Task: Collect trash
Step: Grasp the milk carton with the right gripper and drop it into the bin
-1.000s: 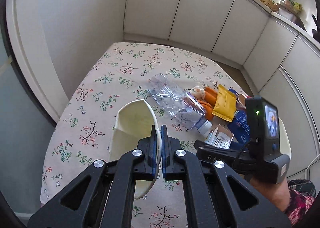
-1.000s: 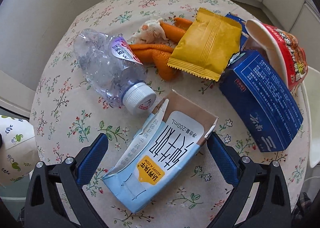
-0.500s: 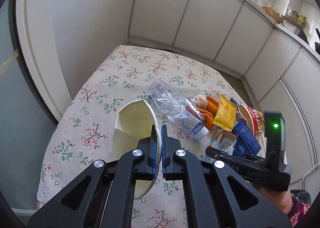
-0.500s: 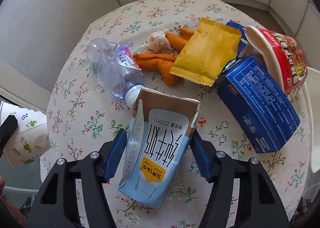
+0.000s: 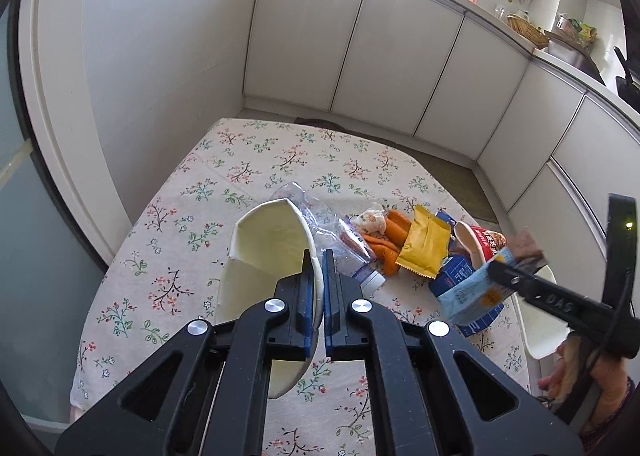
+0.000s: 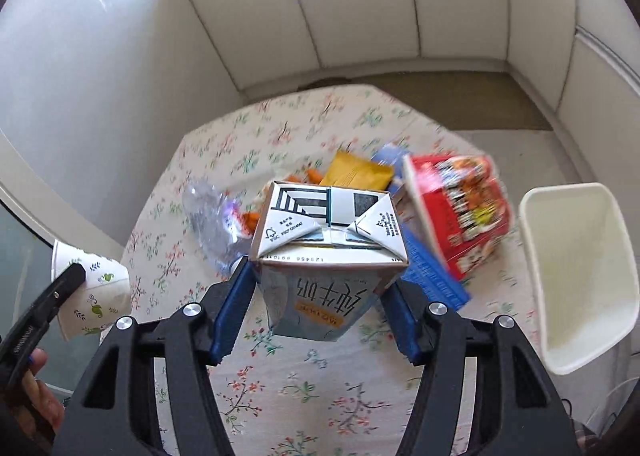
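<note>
Your right gripper grasps the light-blue milk carton, lifted above the floral tablecloth; your left gripper is clenched on the crumpled paper cup left of the carton.

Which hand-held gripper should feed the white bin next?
Right. The right hand-held gripper has the milk carton lifted beside the white bin; the left hand-held gripper holds a paper cup farther away.
</note>
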Available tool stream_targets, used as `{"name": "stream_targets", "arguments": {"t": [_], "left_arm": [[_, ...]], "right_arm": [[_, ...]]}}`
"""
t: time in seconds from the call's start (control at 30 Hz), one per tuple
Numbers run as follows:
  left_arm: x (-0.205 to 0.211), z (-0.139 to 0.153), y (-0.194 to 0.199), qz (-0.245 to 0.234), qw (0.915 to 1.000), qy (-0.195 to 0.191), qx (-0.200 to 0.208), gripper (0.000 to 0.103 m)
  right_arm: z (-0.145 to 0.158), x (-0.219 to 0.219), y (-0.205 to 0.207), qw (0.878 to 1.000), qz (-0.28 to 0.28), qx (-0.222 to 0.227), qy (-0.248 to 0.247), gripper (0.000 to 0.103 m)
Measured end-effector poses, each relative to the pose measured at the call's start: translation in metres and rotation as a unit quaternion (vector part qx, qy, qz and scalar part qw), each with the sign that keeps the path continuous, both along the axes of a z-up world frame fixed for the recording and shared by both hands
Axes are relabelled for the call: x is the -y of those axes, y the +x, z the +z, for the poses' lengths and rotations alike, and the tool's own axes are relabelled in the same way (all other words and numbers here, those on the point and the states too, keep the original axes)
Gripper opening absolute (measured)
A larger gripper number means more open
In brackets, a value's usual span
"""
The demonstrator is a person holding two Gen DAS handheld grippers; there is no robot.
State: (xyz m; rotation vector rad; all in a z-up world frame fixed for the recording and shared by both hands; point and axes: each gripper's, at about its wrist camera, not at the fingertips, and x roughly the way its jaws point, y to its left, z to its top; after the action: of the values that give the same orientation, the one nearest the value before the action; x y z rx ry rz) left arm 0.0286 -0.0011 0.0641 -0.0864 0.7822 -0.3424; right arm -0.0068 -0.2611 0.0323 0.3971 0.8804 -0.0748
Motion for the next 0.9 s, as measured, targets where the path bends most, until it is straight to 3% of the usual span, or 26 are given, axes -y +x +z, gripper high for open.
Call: {"name": "stream_targets", "arguments": {"t": [0.27,0.53,0.9], "left_arm": [[0.016,0.005,-0.006,-0.006,0.9999,0.005,0.010,0.003],[0.038,0.003,-0.013,-0.018,0.9996,0.017,0.014,0.003],[0.075,-0.004,-0.024,-0.051,0.9982,0.031,0.007,0.003]], "right_arm": [[0.036,0.053,-0.035,0.997,-0.052,0.058,-0.023,0.061],[0.053,0.120,-0.072,0.988,-0.126,0.083,-0.036,0.061],[0.039,0.187,-0.110,0.971,-0.206,0.051,-0.108,0.061]]}}
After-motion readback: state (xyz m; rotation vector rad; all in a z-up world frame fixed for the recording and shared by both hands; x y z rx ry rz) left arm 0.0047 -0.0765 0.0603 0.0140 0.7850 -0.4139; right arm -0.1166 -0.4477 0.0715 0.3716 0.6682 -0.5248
